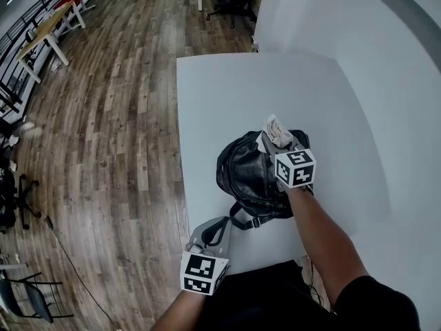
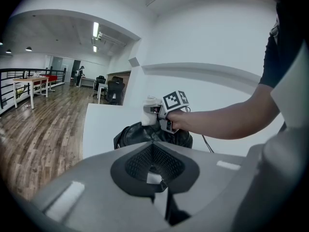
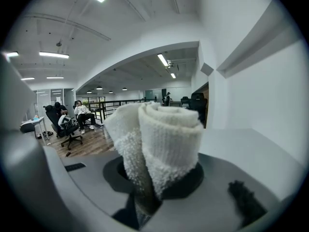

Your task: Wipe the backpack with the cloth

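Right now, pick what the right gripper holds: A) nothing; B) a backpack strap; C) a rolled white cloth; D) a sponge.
C: the right gripper has its fingers closed on the rolled white cloth, at the top of the black backpack.

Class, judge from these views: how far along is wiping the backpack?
Done: the right gripper is clamped on the rolled white cloth. In hand: cloth held at the black backpack's far edge, contact unclear. Remaining: the wiping across its surface; no wiped area shows.
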A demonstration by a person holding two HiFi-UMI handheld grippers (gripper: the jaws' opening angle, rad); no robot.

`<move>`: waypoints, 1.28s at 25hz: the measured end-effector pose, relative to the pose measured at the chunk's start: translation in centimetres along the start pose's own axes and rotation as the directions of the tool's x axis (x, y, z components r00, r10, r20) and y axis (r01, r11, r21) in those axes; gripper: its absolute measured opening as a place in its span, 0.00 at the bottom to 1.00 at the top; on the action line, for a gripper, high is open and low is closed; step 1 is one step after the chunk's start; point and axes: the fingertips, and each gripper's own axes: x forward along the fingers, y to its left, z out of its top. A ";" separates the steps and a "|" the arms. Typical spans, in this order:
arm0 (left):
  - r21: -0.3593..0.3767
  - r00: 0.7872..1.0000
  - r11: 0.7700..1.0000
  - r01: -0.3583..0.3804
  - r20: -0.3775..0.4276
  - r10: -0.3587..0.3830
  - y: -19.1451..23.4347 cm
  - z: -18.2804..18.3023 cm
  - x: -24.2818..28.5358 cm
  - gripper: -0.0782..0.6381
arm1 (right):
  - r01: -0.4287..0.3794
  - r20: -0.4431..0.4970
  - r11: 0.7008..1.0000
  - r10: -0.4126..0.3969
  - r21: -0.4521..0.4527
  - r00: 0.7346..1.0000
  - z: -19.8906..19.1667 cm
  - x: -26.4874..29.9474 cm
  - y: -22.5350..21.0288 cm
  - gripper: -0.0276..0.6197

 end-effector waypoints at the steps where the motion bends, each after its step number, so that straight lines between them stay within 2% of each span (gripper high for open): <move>1: 0.000 1.000 1.000 0.001 0.000 -0.001 -0.1 0.1 0.0 0.12 | 0.004 0.001 1.000 -0.004 0.000 1.000 0.1 -0.1 -0.2 0.18; 18: 0.025 0.999 0.999 0.038 0.002 -0.038 -1.4 0.4 0.8 0.12 | 0.062 0.036 0.998 -0.062 -0.004 0.997 1.8 -3.4 -3.4 0.18; 32: 0.049 0.997 0.996 0.076 0.006 -0.076 -3.1 0.8 1.7 0.12 | 0.139 0.067 0.990 -0.140 0.010 0.988 2.5 -7.2 -7.2 0.18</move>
